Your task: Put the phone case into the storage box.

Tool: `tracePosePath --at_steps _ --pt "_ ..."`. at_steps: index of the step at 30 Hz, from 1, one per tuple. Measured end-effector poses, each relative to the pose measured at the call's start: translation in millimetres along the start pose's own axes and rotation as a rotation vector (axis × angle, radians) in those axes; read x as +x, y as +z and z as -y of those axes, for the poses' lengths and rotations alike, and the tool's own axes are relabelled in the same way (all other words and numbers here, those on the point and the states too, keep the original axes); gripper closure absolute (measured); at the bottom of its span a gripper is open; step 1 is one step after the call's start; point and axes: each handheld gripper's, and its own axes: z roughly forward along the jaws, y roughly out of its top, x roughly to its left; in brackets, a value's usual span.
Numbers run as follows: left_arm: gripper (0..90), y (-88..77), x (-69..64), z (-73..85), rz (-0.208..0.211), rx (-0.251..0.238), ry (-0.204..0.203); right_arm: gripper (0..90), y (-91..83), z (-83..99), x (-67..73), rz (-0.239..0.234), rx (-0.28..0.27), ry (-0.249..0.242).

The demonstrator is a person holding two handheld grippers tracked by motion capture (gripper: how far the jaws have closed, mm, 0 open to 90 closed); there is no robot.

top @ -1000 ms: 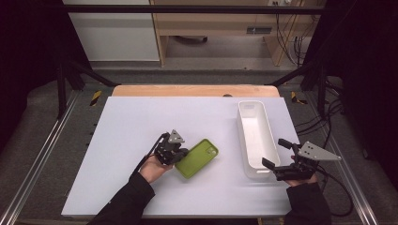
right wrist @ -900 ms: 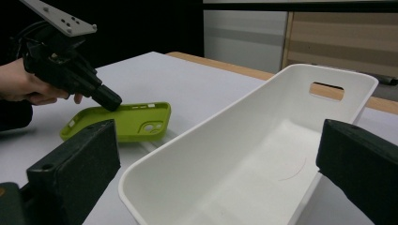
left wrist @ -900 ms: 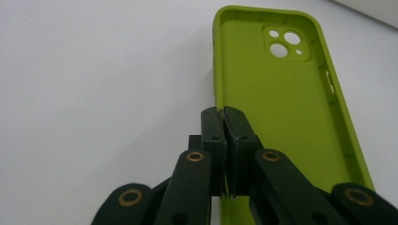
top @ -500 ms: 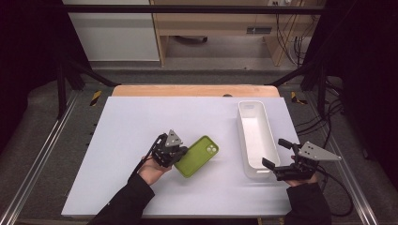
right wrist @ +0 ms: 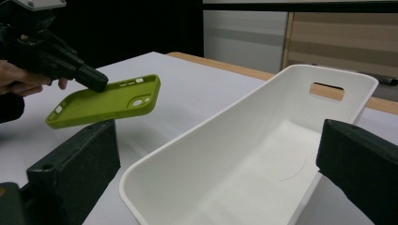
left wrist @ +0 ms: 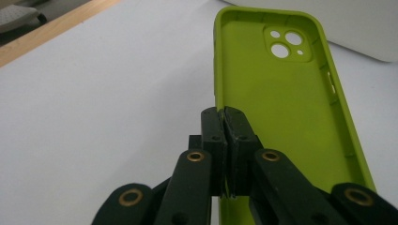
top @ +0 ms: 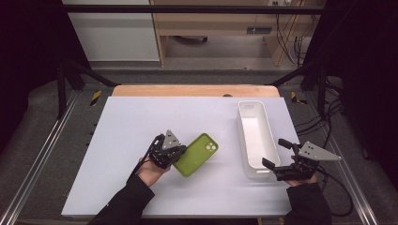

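A lime-green phone case [top: 198, 153] hangs a little above the white table, hollow side up, camera cut-outs toward the far end. My left gripper [top: 177, 153] is shut on its near side wall; in the left gripper view the two pads [left wrist: 224, 129] pinch the case [left wrist: 281, 103] rim. In the right gripper view the case [right wrist: 105, 101] floats clear of the table with the left gripper [right wrist: 96, 79] clamped on its edge. My right gripper [top: 274, 157] stands open at the near end of the long white bin [top: 256, 136], its jaws on either side of the bin [right wrist: 263, 154] end.
The white tabletop [top: 141, 122] has a wooden strip [top: 187, 90] along its far edge. Metal rails [top: 42, 154] run down both sides of the table. Cables [top: 328, 117] lie on the floor at the right.
The left gripper has lifted the green case off the table and carried it slightly up and to the right. The right gripper has kept still.
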Motion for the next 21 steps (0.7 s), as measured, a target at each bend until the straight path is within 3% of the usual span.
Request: tracePosePath --at_steps 12,21 --pt "87.6 -16.7 -0.4 0.6 -0.034 -0.047 0.008 0.4 0.1 -0.3 0.2 -0.001 0.000 -0.003" --pt "87.6 -26.4 -3.7 1.0 -0.073 -0.068 0.047 0.4 0.1 -1.1 0.8 -0.008 0.000 -0.003"
